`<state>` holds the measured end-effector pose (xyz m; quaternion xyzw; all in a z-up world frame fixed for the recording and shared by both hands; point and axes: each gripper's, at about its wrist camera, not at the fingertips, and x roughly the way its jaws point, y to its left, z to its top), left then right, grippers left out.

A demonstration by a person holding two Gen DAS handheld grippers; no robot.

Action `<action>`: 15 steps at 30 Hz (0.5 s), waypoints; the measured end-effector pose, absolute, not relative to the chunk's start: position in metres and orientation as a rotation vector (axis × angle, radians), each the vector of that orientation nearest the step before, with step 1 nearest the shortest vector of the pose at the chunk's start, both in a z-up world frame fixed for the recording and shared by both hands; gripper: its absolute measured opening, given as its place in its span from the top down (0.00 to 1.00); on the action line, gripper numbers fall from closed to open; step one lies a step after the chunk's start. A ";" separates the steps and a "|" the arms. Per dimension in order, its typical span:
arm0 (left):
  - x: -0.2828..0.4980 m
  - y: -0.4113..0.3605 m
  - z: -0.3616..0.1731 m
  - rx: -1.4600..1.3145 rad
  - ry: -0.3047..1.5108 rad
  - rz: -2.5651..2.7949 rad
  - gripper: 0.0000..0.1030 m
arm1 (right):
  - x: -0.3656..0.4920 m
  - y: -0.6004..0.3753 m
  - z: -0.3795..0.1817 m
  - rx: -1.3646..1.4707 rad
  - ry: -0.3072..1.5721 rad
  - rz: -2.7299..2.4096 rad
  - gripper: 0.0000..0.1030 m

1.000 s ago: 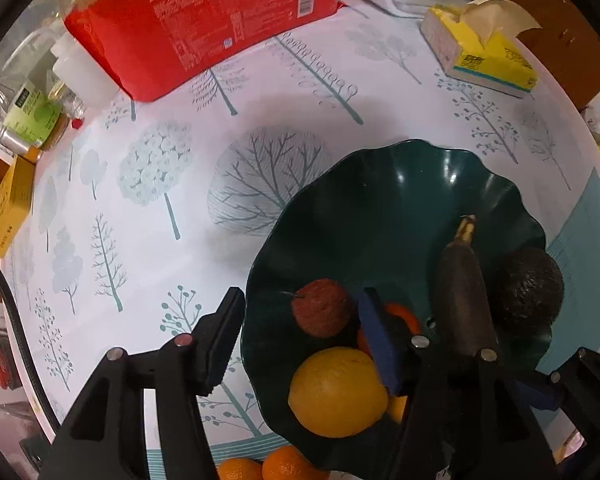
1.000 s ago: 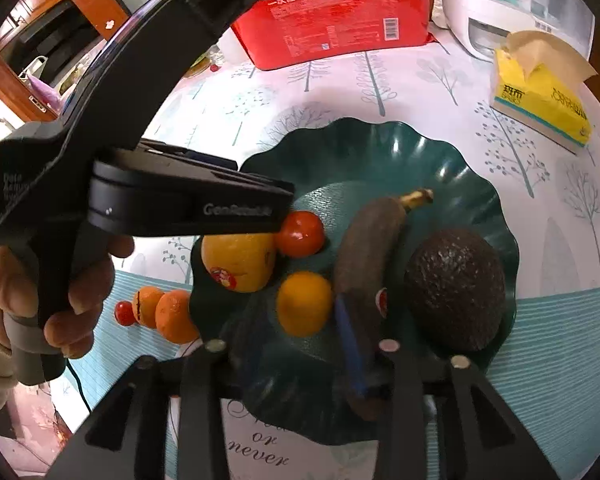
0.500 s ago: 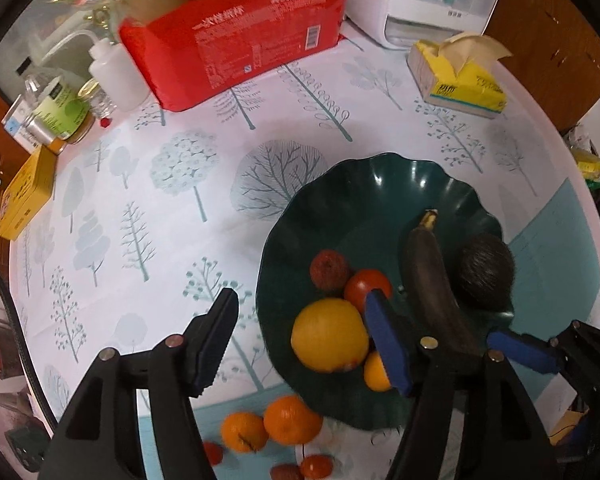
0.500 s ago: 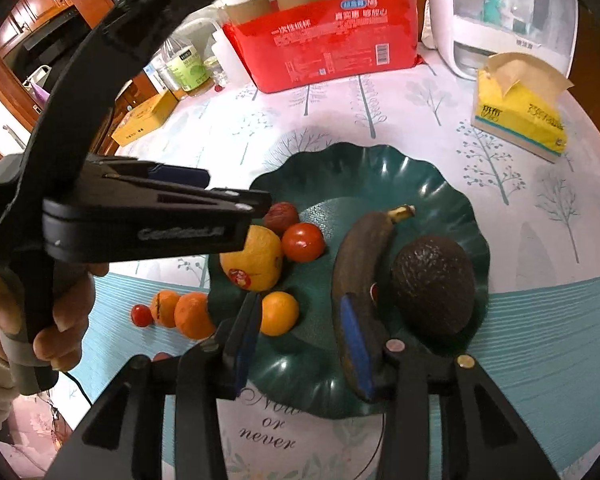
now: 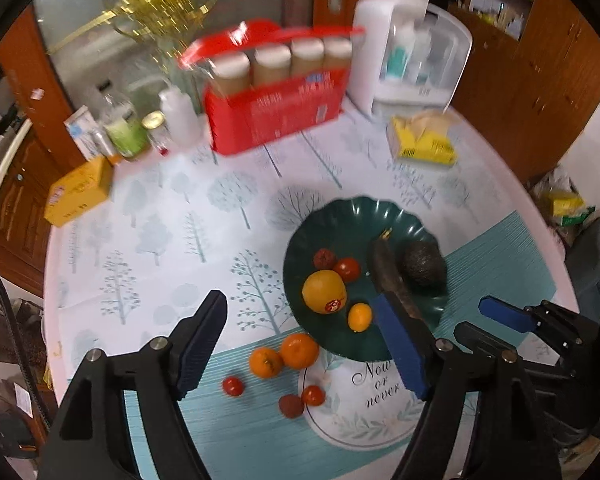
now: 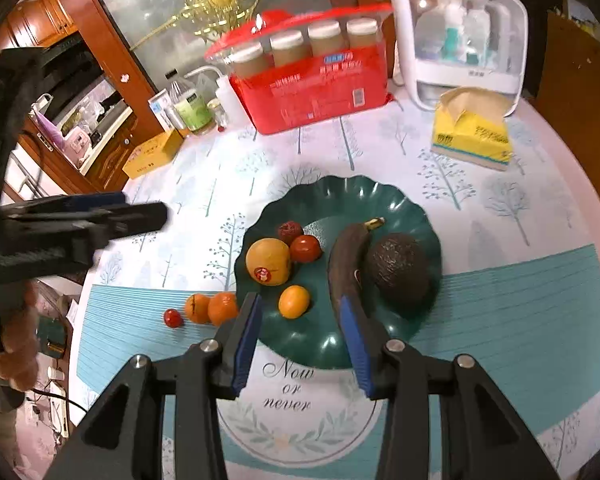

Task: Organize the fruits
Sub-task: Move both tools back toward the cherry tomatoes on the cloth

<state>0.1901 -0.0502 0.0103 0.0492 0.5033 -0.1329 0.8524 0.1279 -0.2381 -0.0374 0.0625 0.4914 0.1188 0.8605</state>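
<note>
Your round table with the tree-print cloth (image 6: 500, 216) carries a dark green scalloped plastic plate (image 6: 332, 344) at its near centre. On the plate, at the right, lie a blackened overripe banana (image 6: 346, 264) and a dark rough-skinned avocado (image 6: 400, 274) just beside it; at the left sit a large stickered orange (image 6: 269, 261), a red tomato (image 6: 305, 249), a dark red lychee (image 6: 289, 231) at the far side and a small yellow-orange kumquat (image 6: 294, 301) at the near side. Left of the plate, on the cloth, two small tangerines (image 6: 212, 308) touch each other, with a red cherry tomato (image 6: 172, 317) beside them. Your left gripper (image 5: 300, 344) hangs wide open and empty above the near-left cloth. Your right gripper (image 6: 300, 344) hovers open over the plate's near rim, gripping nothing.
</note>
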 end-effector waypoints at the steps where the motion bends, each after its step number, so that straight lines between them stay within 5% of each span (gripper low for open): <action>1: 0.184 -0.046 0.019 0.097 1.043 -0.279 0.25 | 0.122 -0.238 -0.032 0.131 1.021 0.246 0.60; 15: 0.108 0.001 0.075 0.108 0.906 -0.297 0.25 | 0.056 -0.198 0.042 0.099 0.863 0.269 0.60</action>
